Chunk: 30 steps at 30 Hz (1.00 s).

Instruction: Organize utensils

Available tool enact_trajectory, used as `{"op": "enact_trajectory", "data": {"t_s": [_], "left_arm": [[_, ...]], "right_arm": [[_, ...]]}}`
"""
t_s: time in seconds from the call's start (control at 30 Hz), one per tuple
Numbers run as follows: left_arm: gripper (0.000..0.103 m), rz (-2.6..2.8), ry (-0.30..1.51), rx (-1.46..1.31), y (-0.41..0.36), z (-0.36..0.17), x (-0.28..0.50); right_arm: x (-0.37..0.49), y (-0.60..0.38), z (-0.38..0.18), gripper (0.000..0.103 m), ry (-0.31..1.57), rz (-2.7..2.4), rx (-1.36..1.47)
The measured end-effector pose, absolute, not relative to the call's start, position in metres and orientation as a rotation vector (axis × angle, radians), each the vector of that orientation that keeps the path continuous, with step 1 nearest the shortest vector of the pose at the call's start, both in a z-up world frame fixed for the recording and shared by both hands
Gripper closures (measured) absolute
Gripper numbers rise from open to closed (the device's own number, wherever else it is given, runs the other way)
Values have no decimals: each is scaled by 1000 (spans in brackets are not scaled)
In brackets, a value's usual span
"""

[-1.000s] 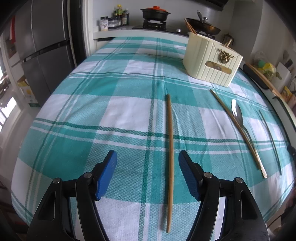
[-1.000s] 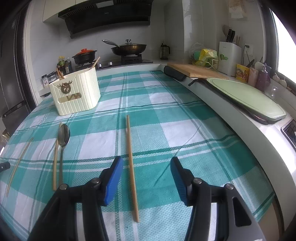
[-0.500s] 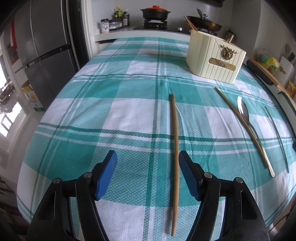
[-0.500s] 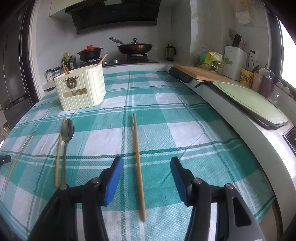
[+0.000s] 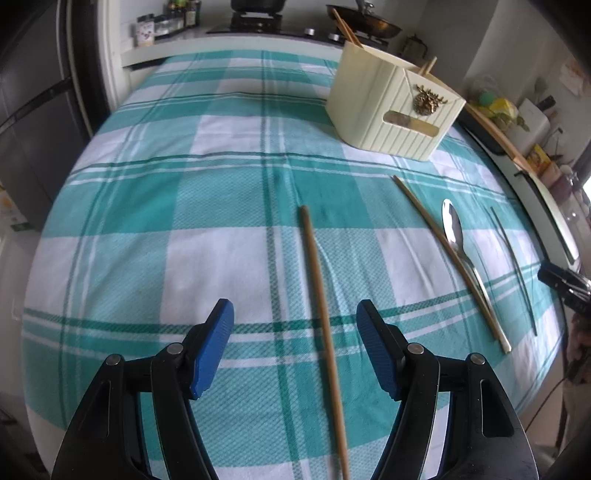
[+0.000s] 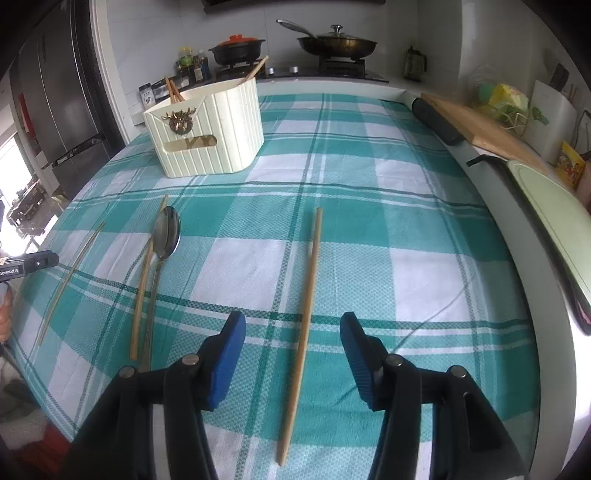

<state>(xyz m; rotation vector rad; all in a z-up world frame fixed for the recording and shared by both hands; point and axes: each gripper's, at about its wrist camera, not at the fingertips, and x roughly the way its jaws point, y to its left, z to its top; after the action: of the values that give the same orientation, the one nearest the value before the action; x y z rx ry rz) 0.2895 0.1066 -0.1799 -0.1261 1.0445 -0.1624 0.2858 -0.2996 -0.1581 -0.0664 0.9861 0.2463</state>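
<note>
Both views shifted; four loose chopsticks (image 6: 304, 295), one spoon (image 6: 166, 232), perhaps three binned; both grippers' fingers (image 5: 212, 354) wide.

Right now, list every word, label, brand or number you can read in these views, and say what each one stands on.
"GenRobot.AI": white print on the black left tool at the right wrist view's left edge; first letters partly cut.
Spice jars' labels by the stove: too small to read.
Yellow packet on the counter: print blurred, unreadable.
Cream utensil holder: only a gold deer-head emblem, no words.
</note>
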Motion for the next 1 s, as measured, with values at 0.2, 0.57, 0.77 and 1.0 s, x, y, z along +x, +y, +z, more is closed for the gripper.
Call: {"op": "enact_trajectory", "data": {"t_s": [0.2, 0.57, 0.77, 1.0], "left_arm": [[32, -146, 1120, 29, 79, -199, 339], [94, -135, 1121, 131, 61, -201, 363], [99, -128, 1069, 90, 65, -188, 363], [99, -145, 873, -2, 82, -106, 328]], "right_arm": [[349, -295, -174, 49, 1099, 277, -30], [413, -280, -198, 92, 1142, 165, -116], [405, -293, -173, 97, 1059, 174, -12], [358, -294, -84, 97, 848, 247, 53]]}}
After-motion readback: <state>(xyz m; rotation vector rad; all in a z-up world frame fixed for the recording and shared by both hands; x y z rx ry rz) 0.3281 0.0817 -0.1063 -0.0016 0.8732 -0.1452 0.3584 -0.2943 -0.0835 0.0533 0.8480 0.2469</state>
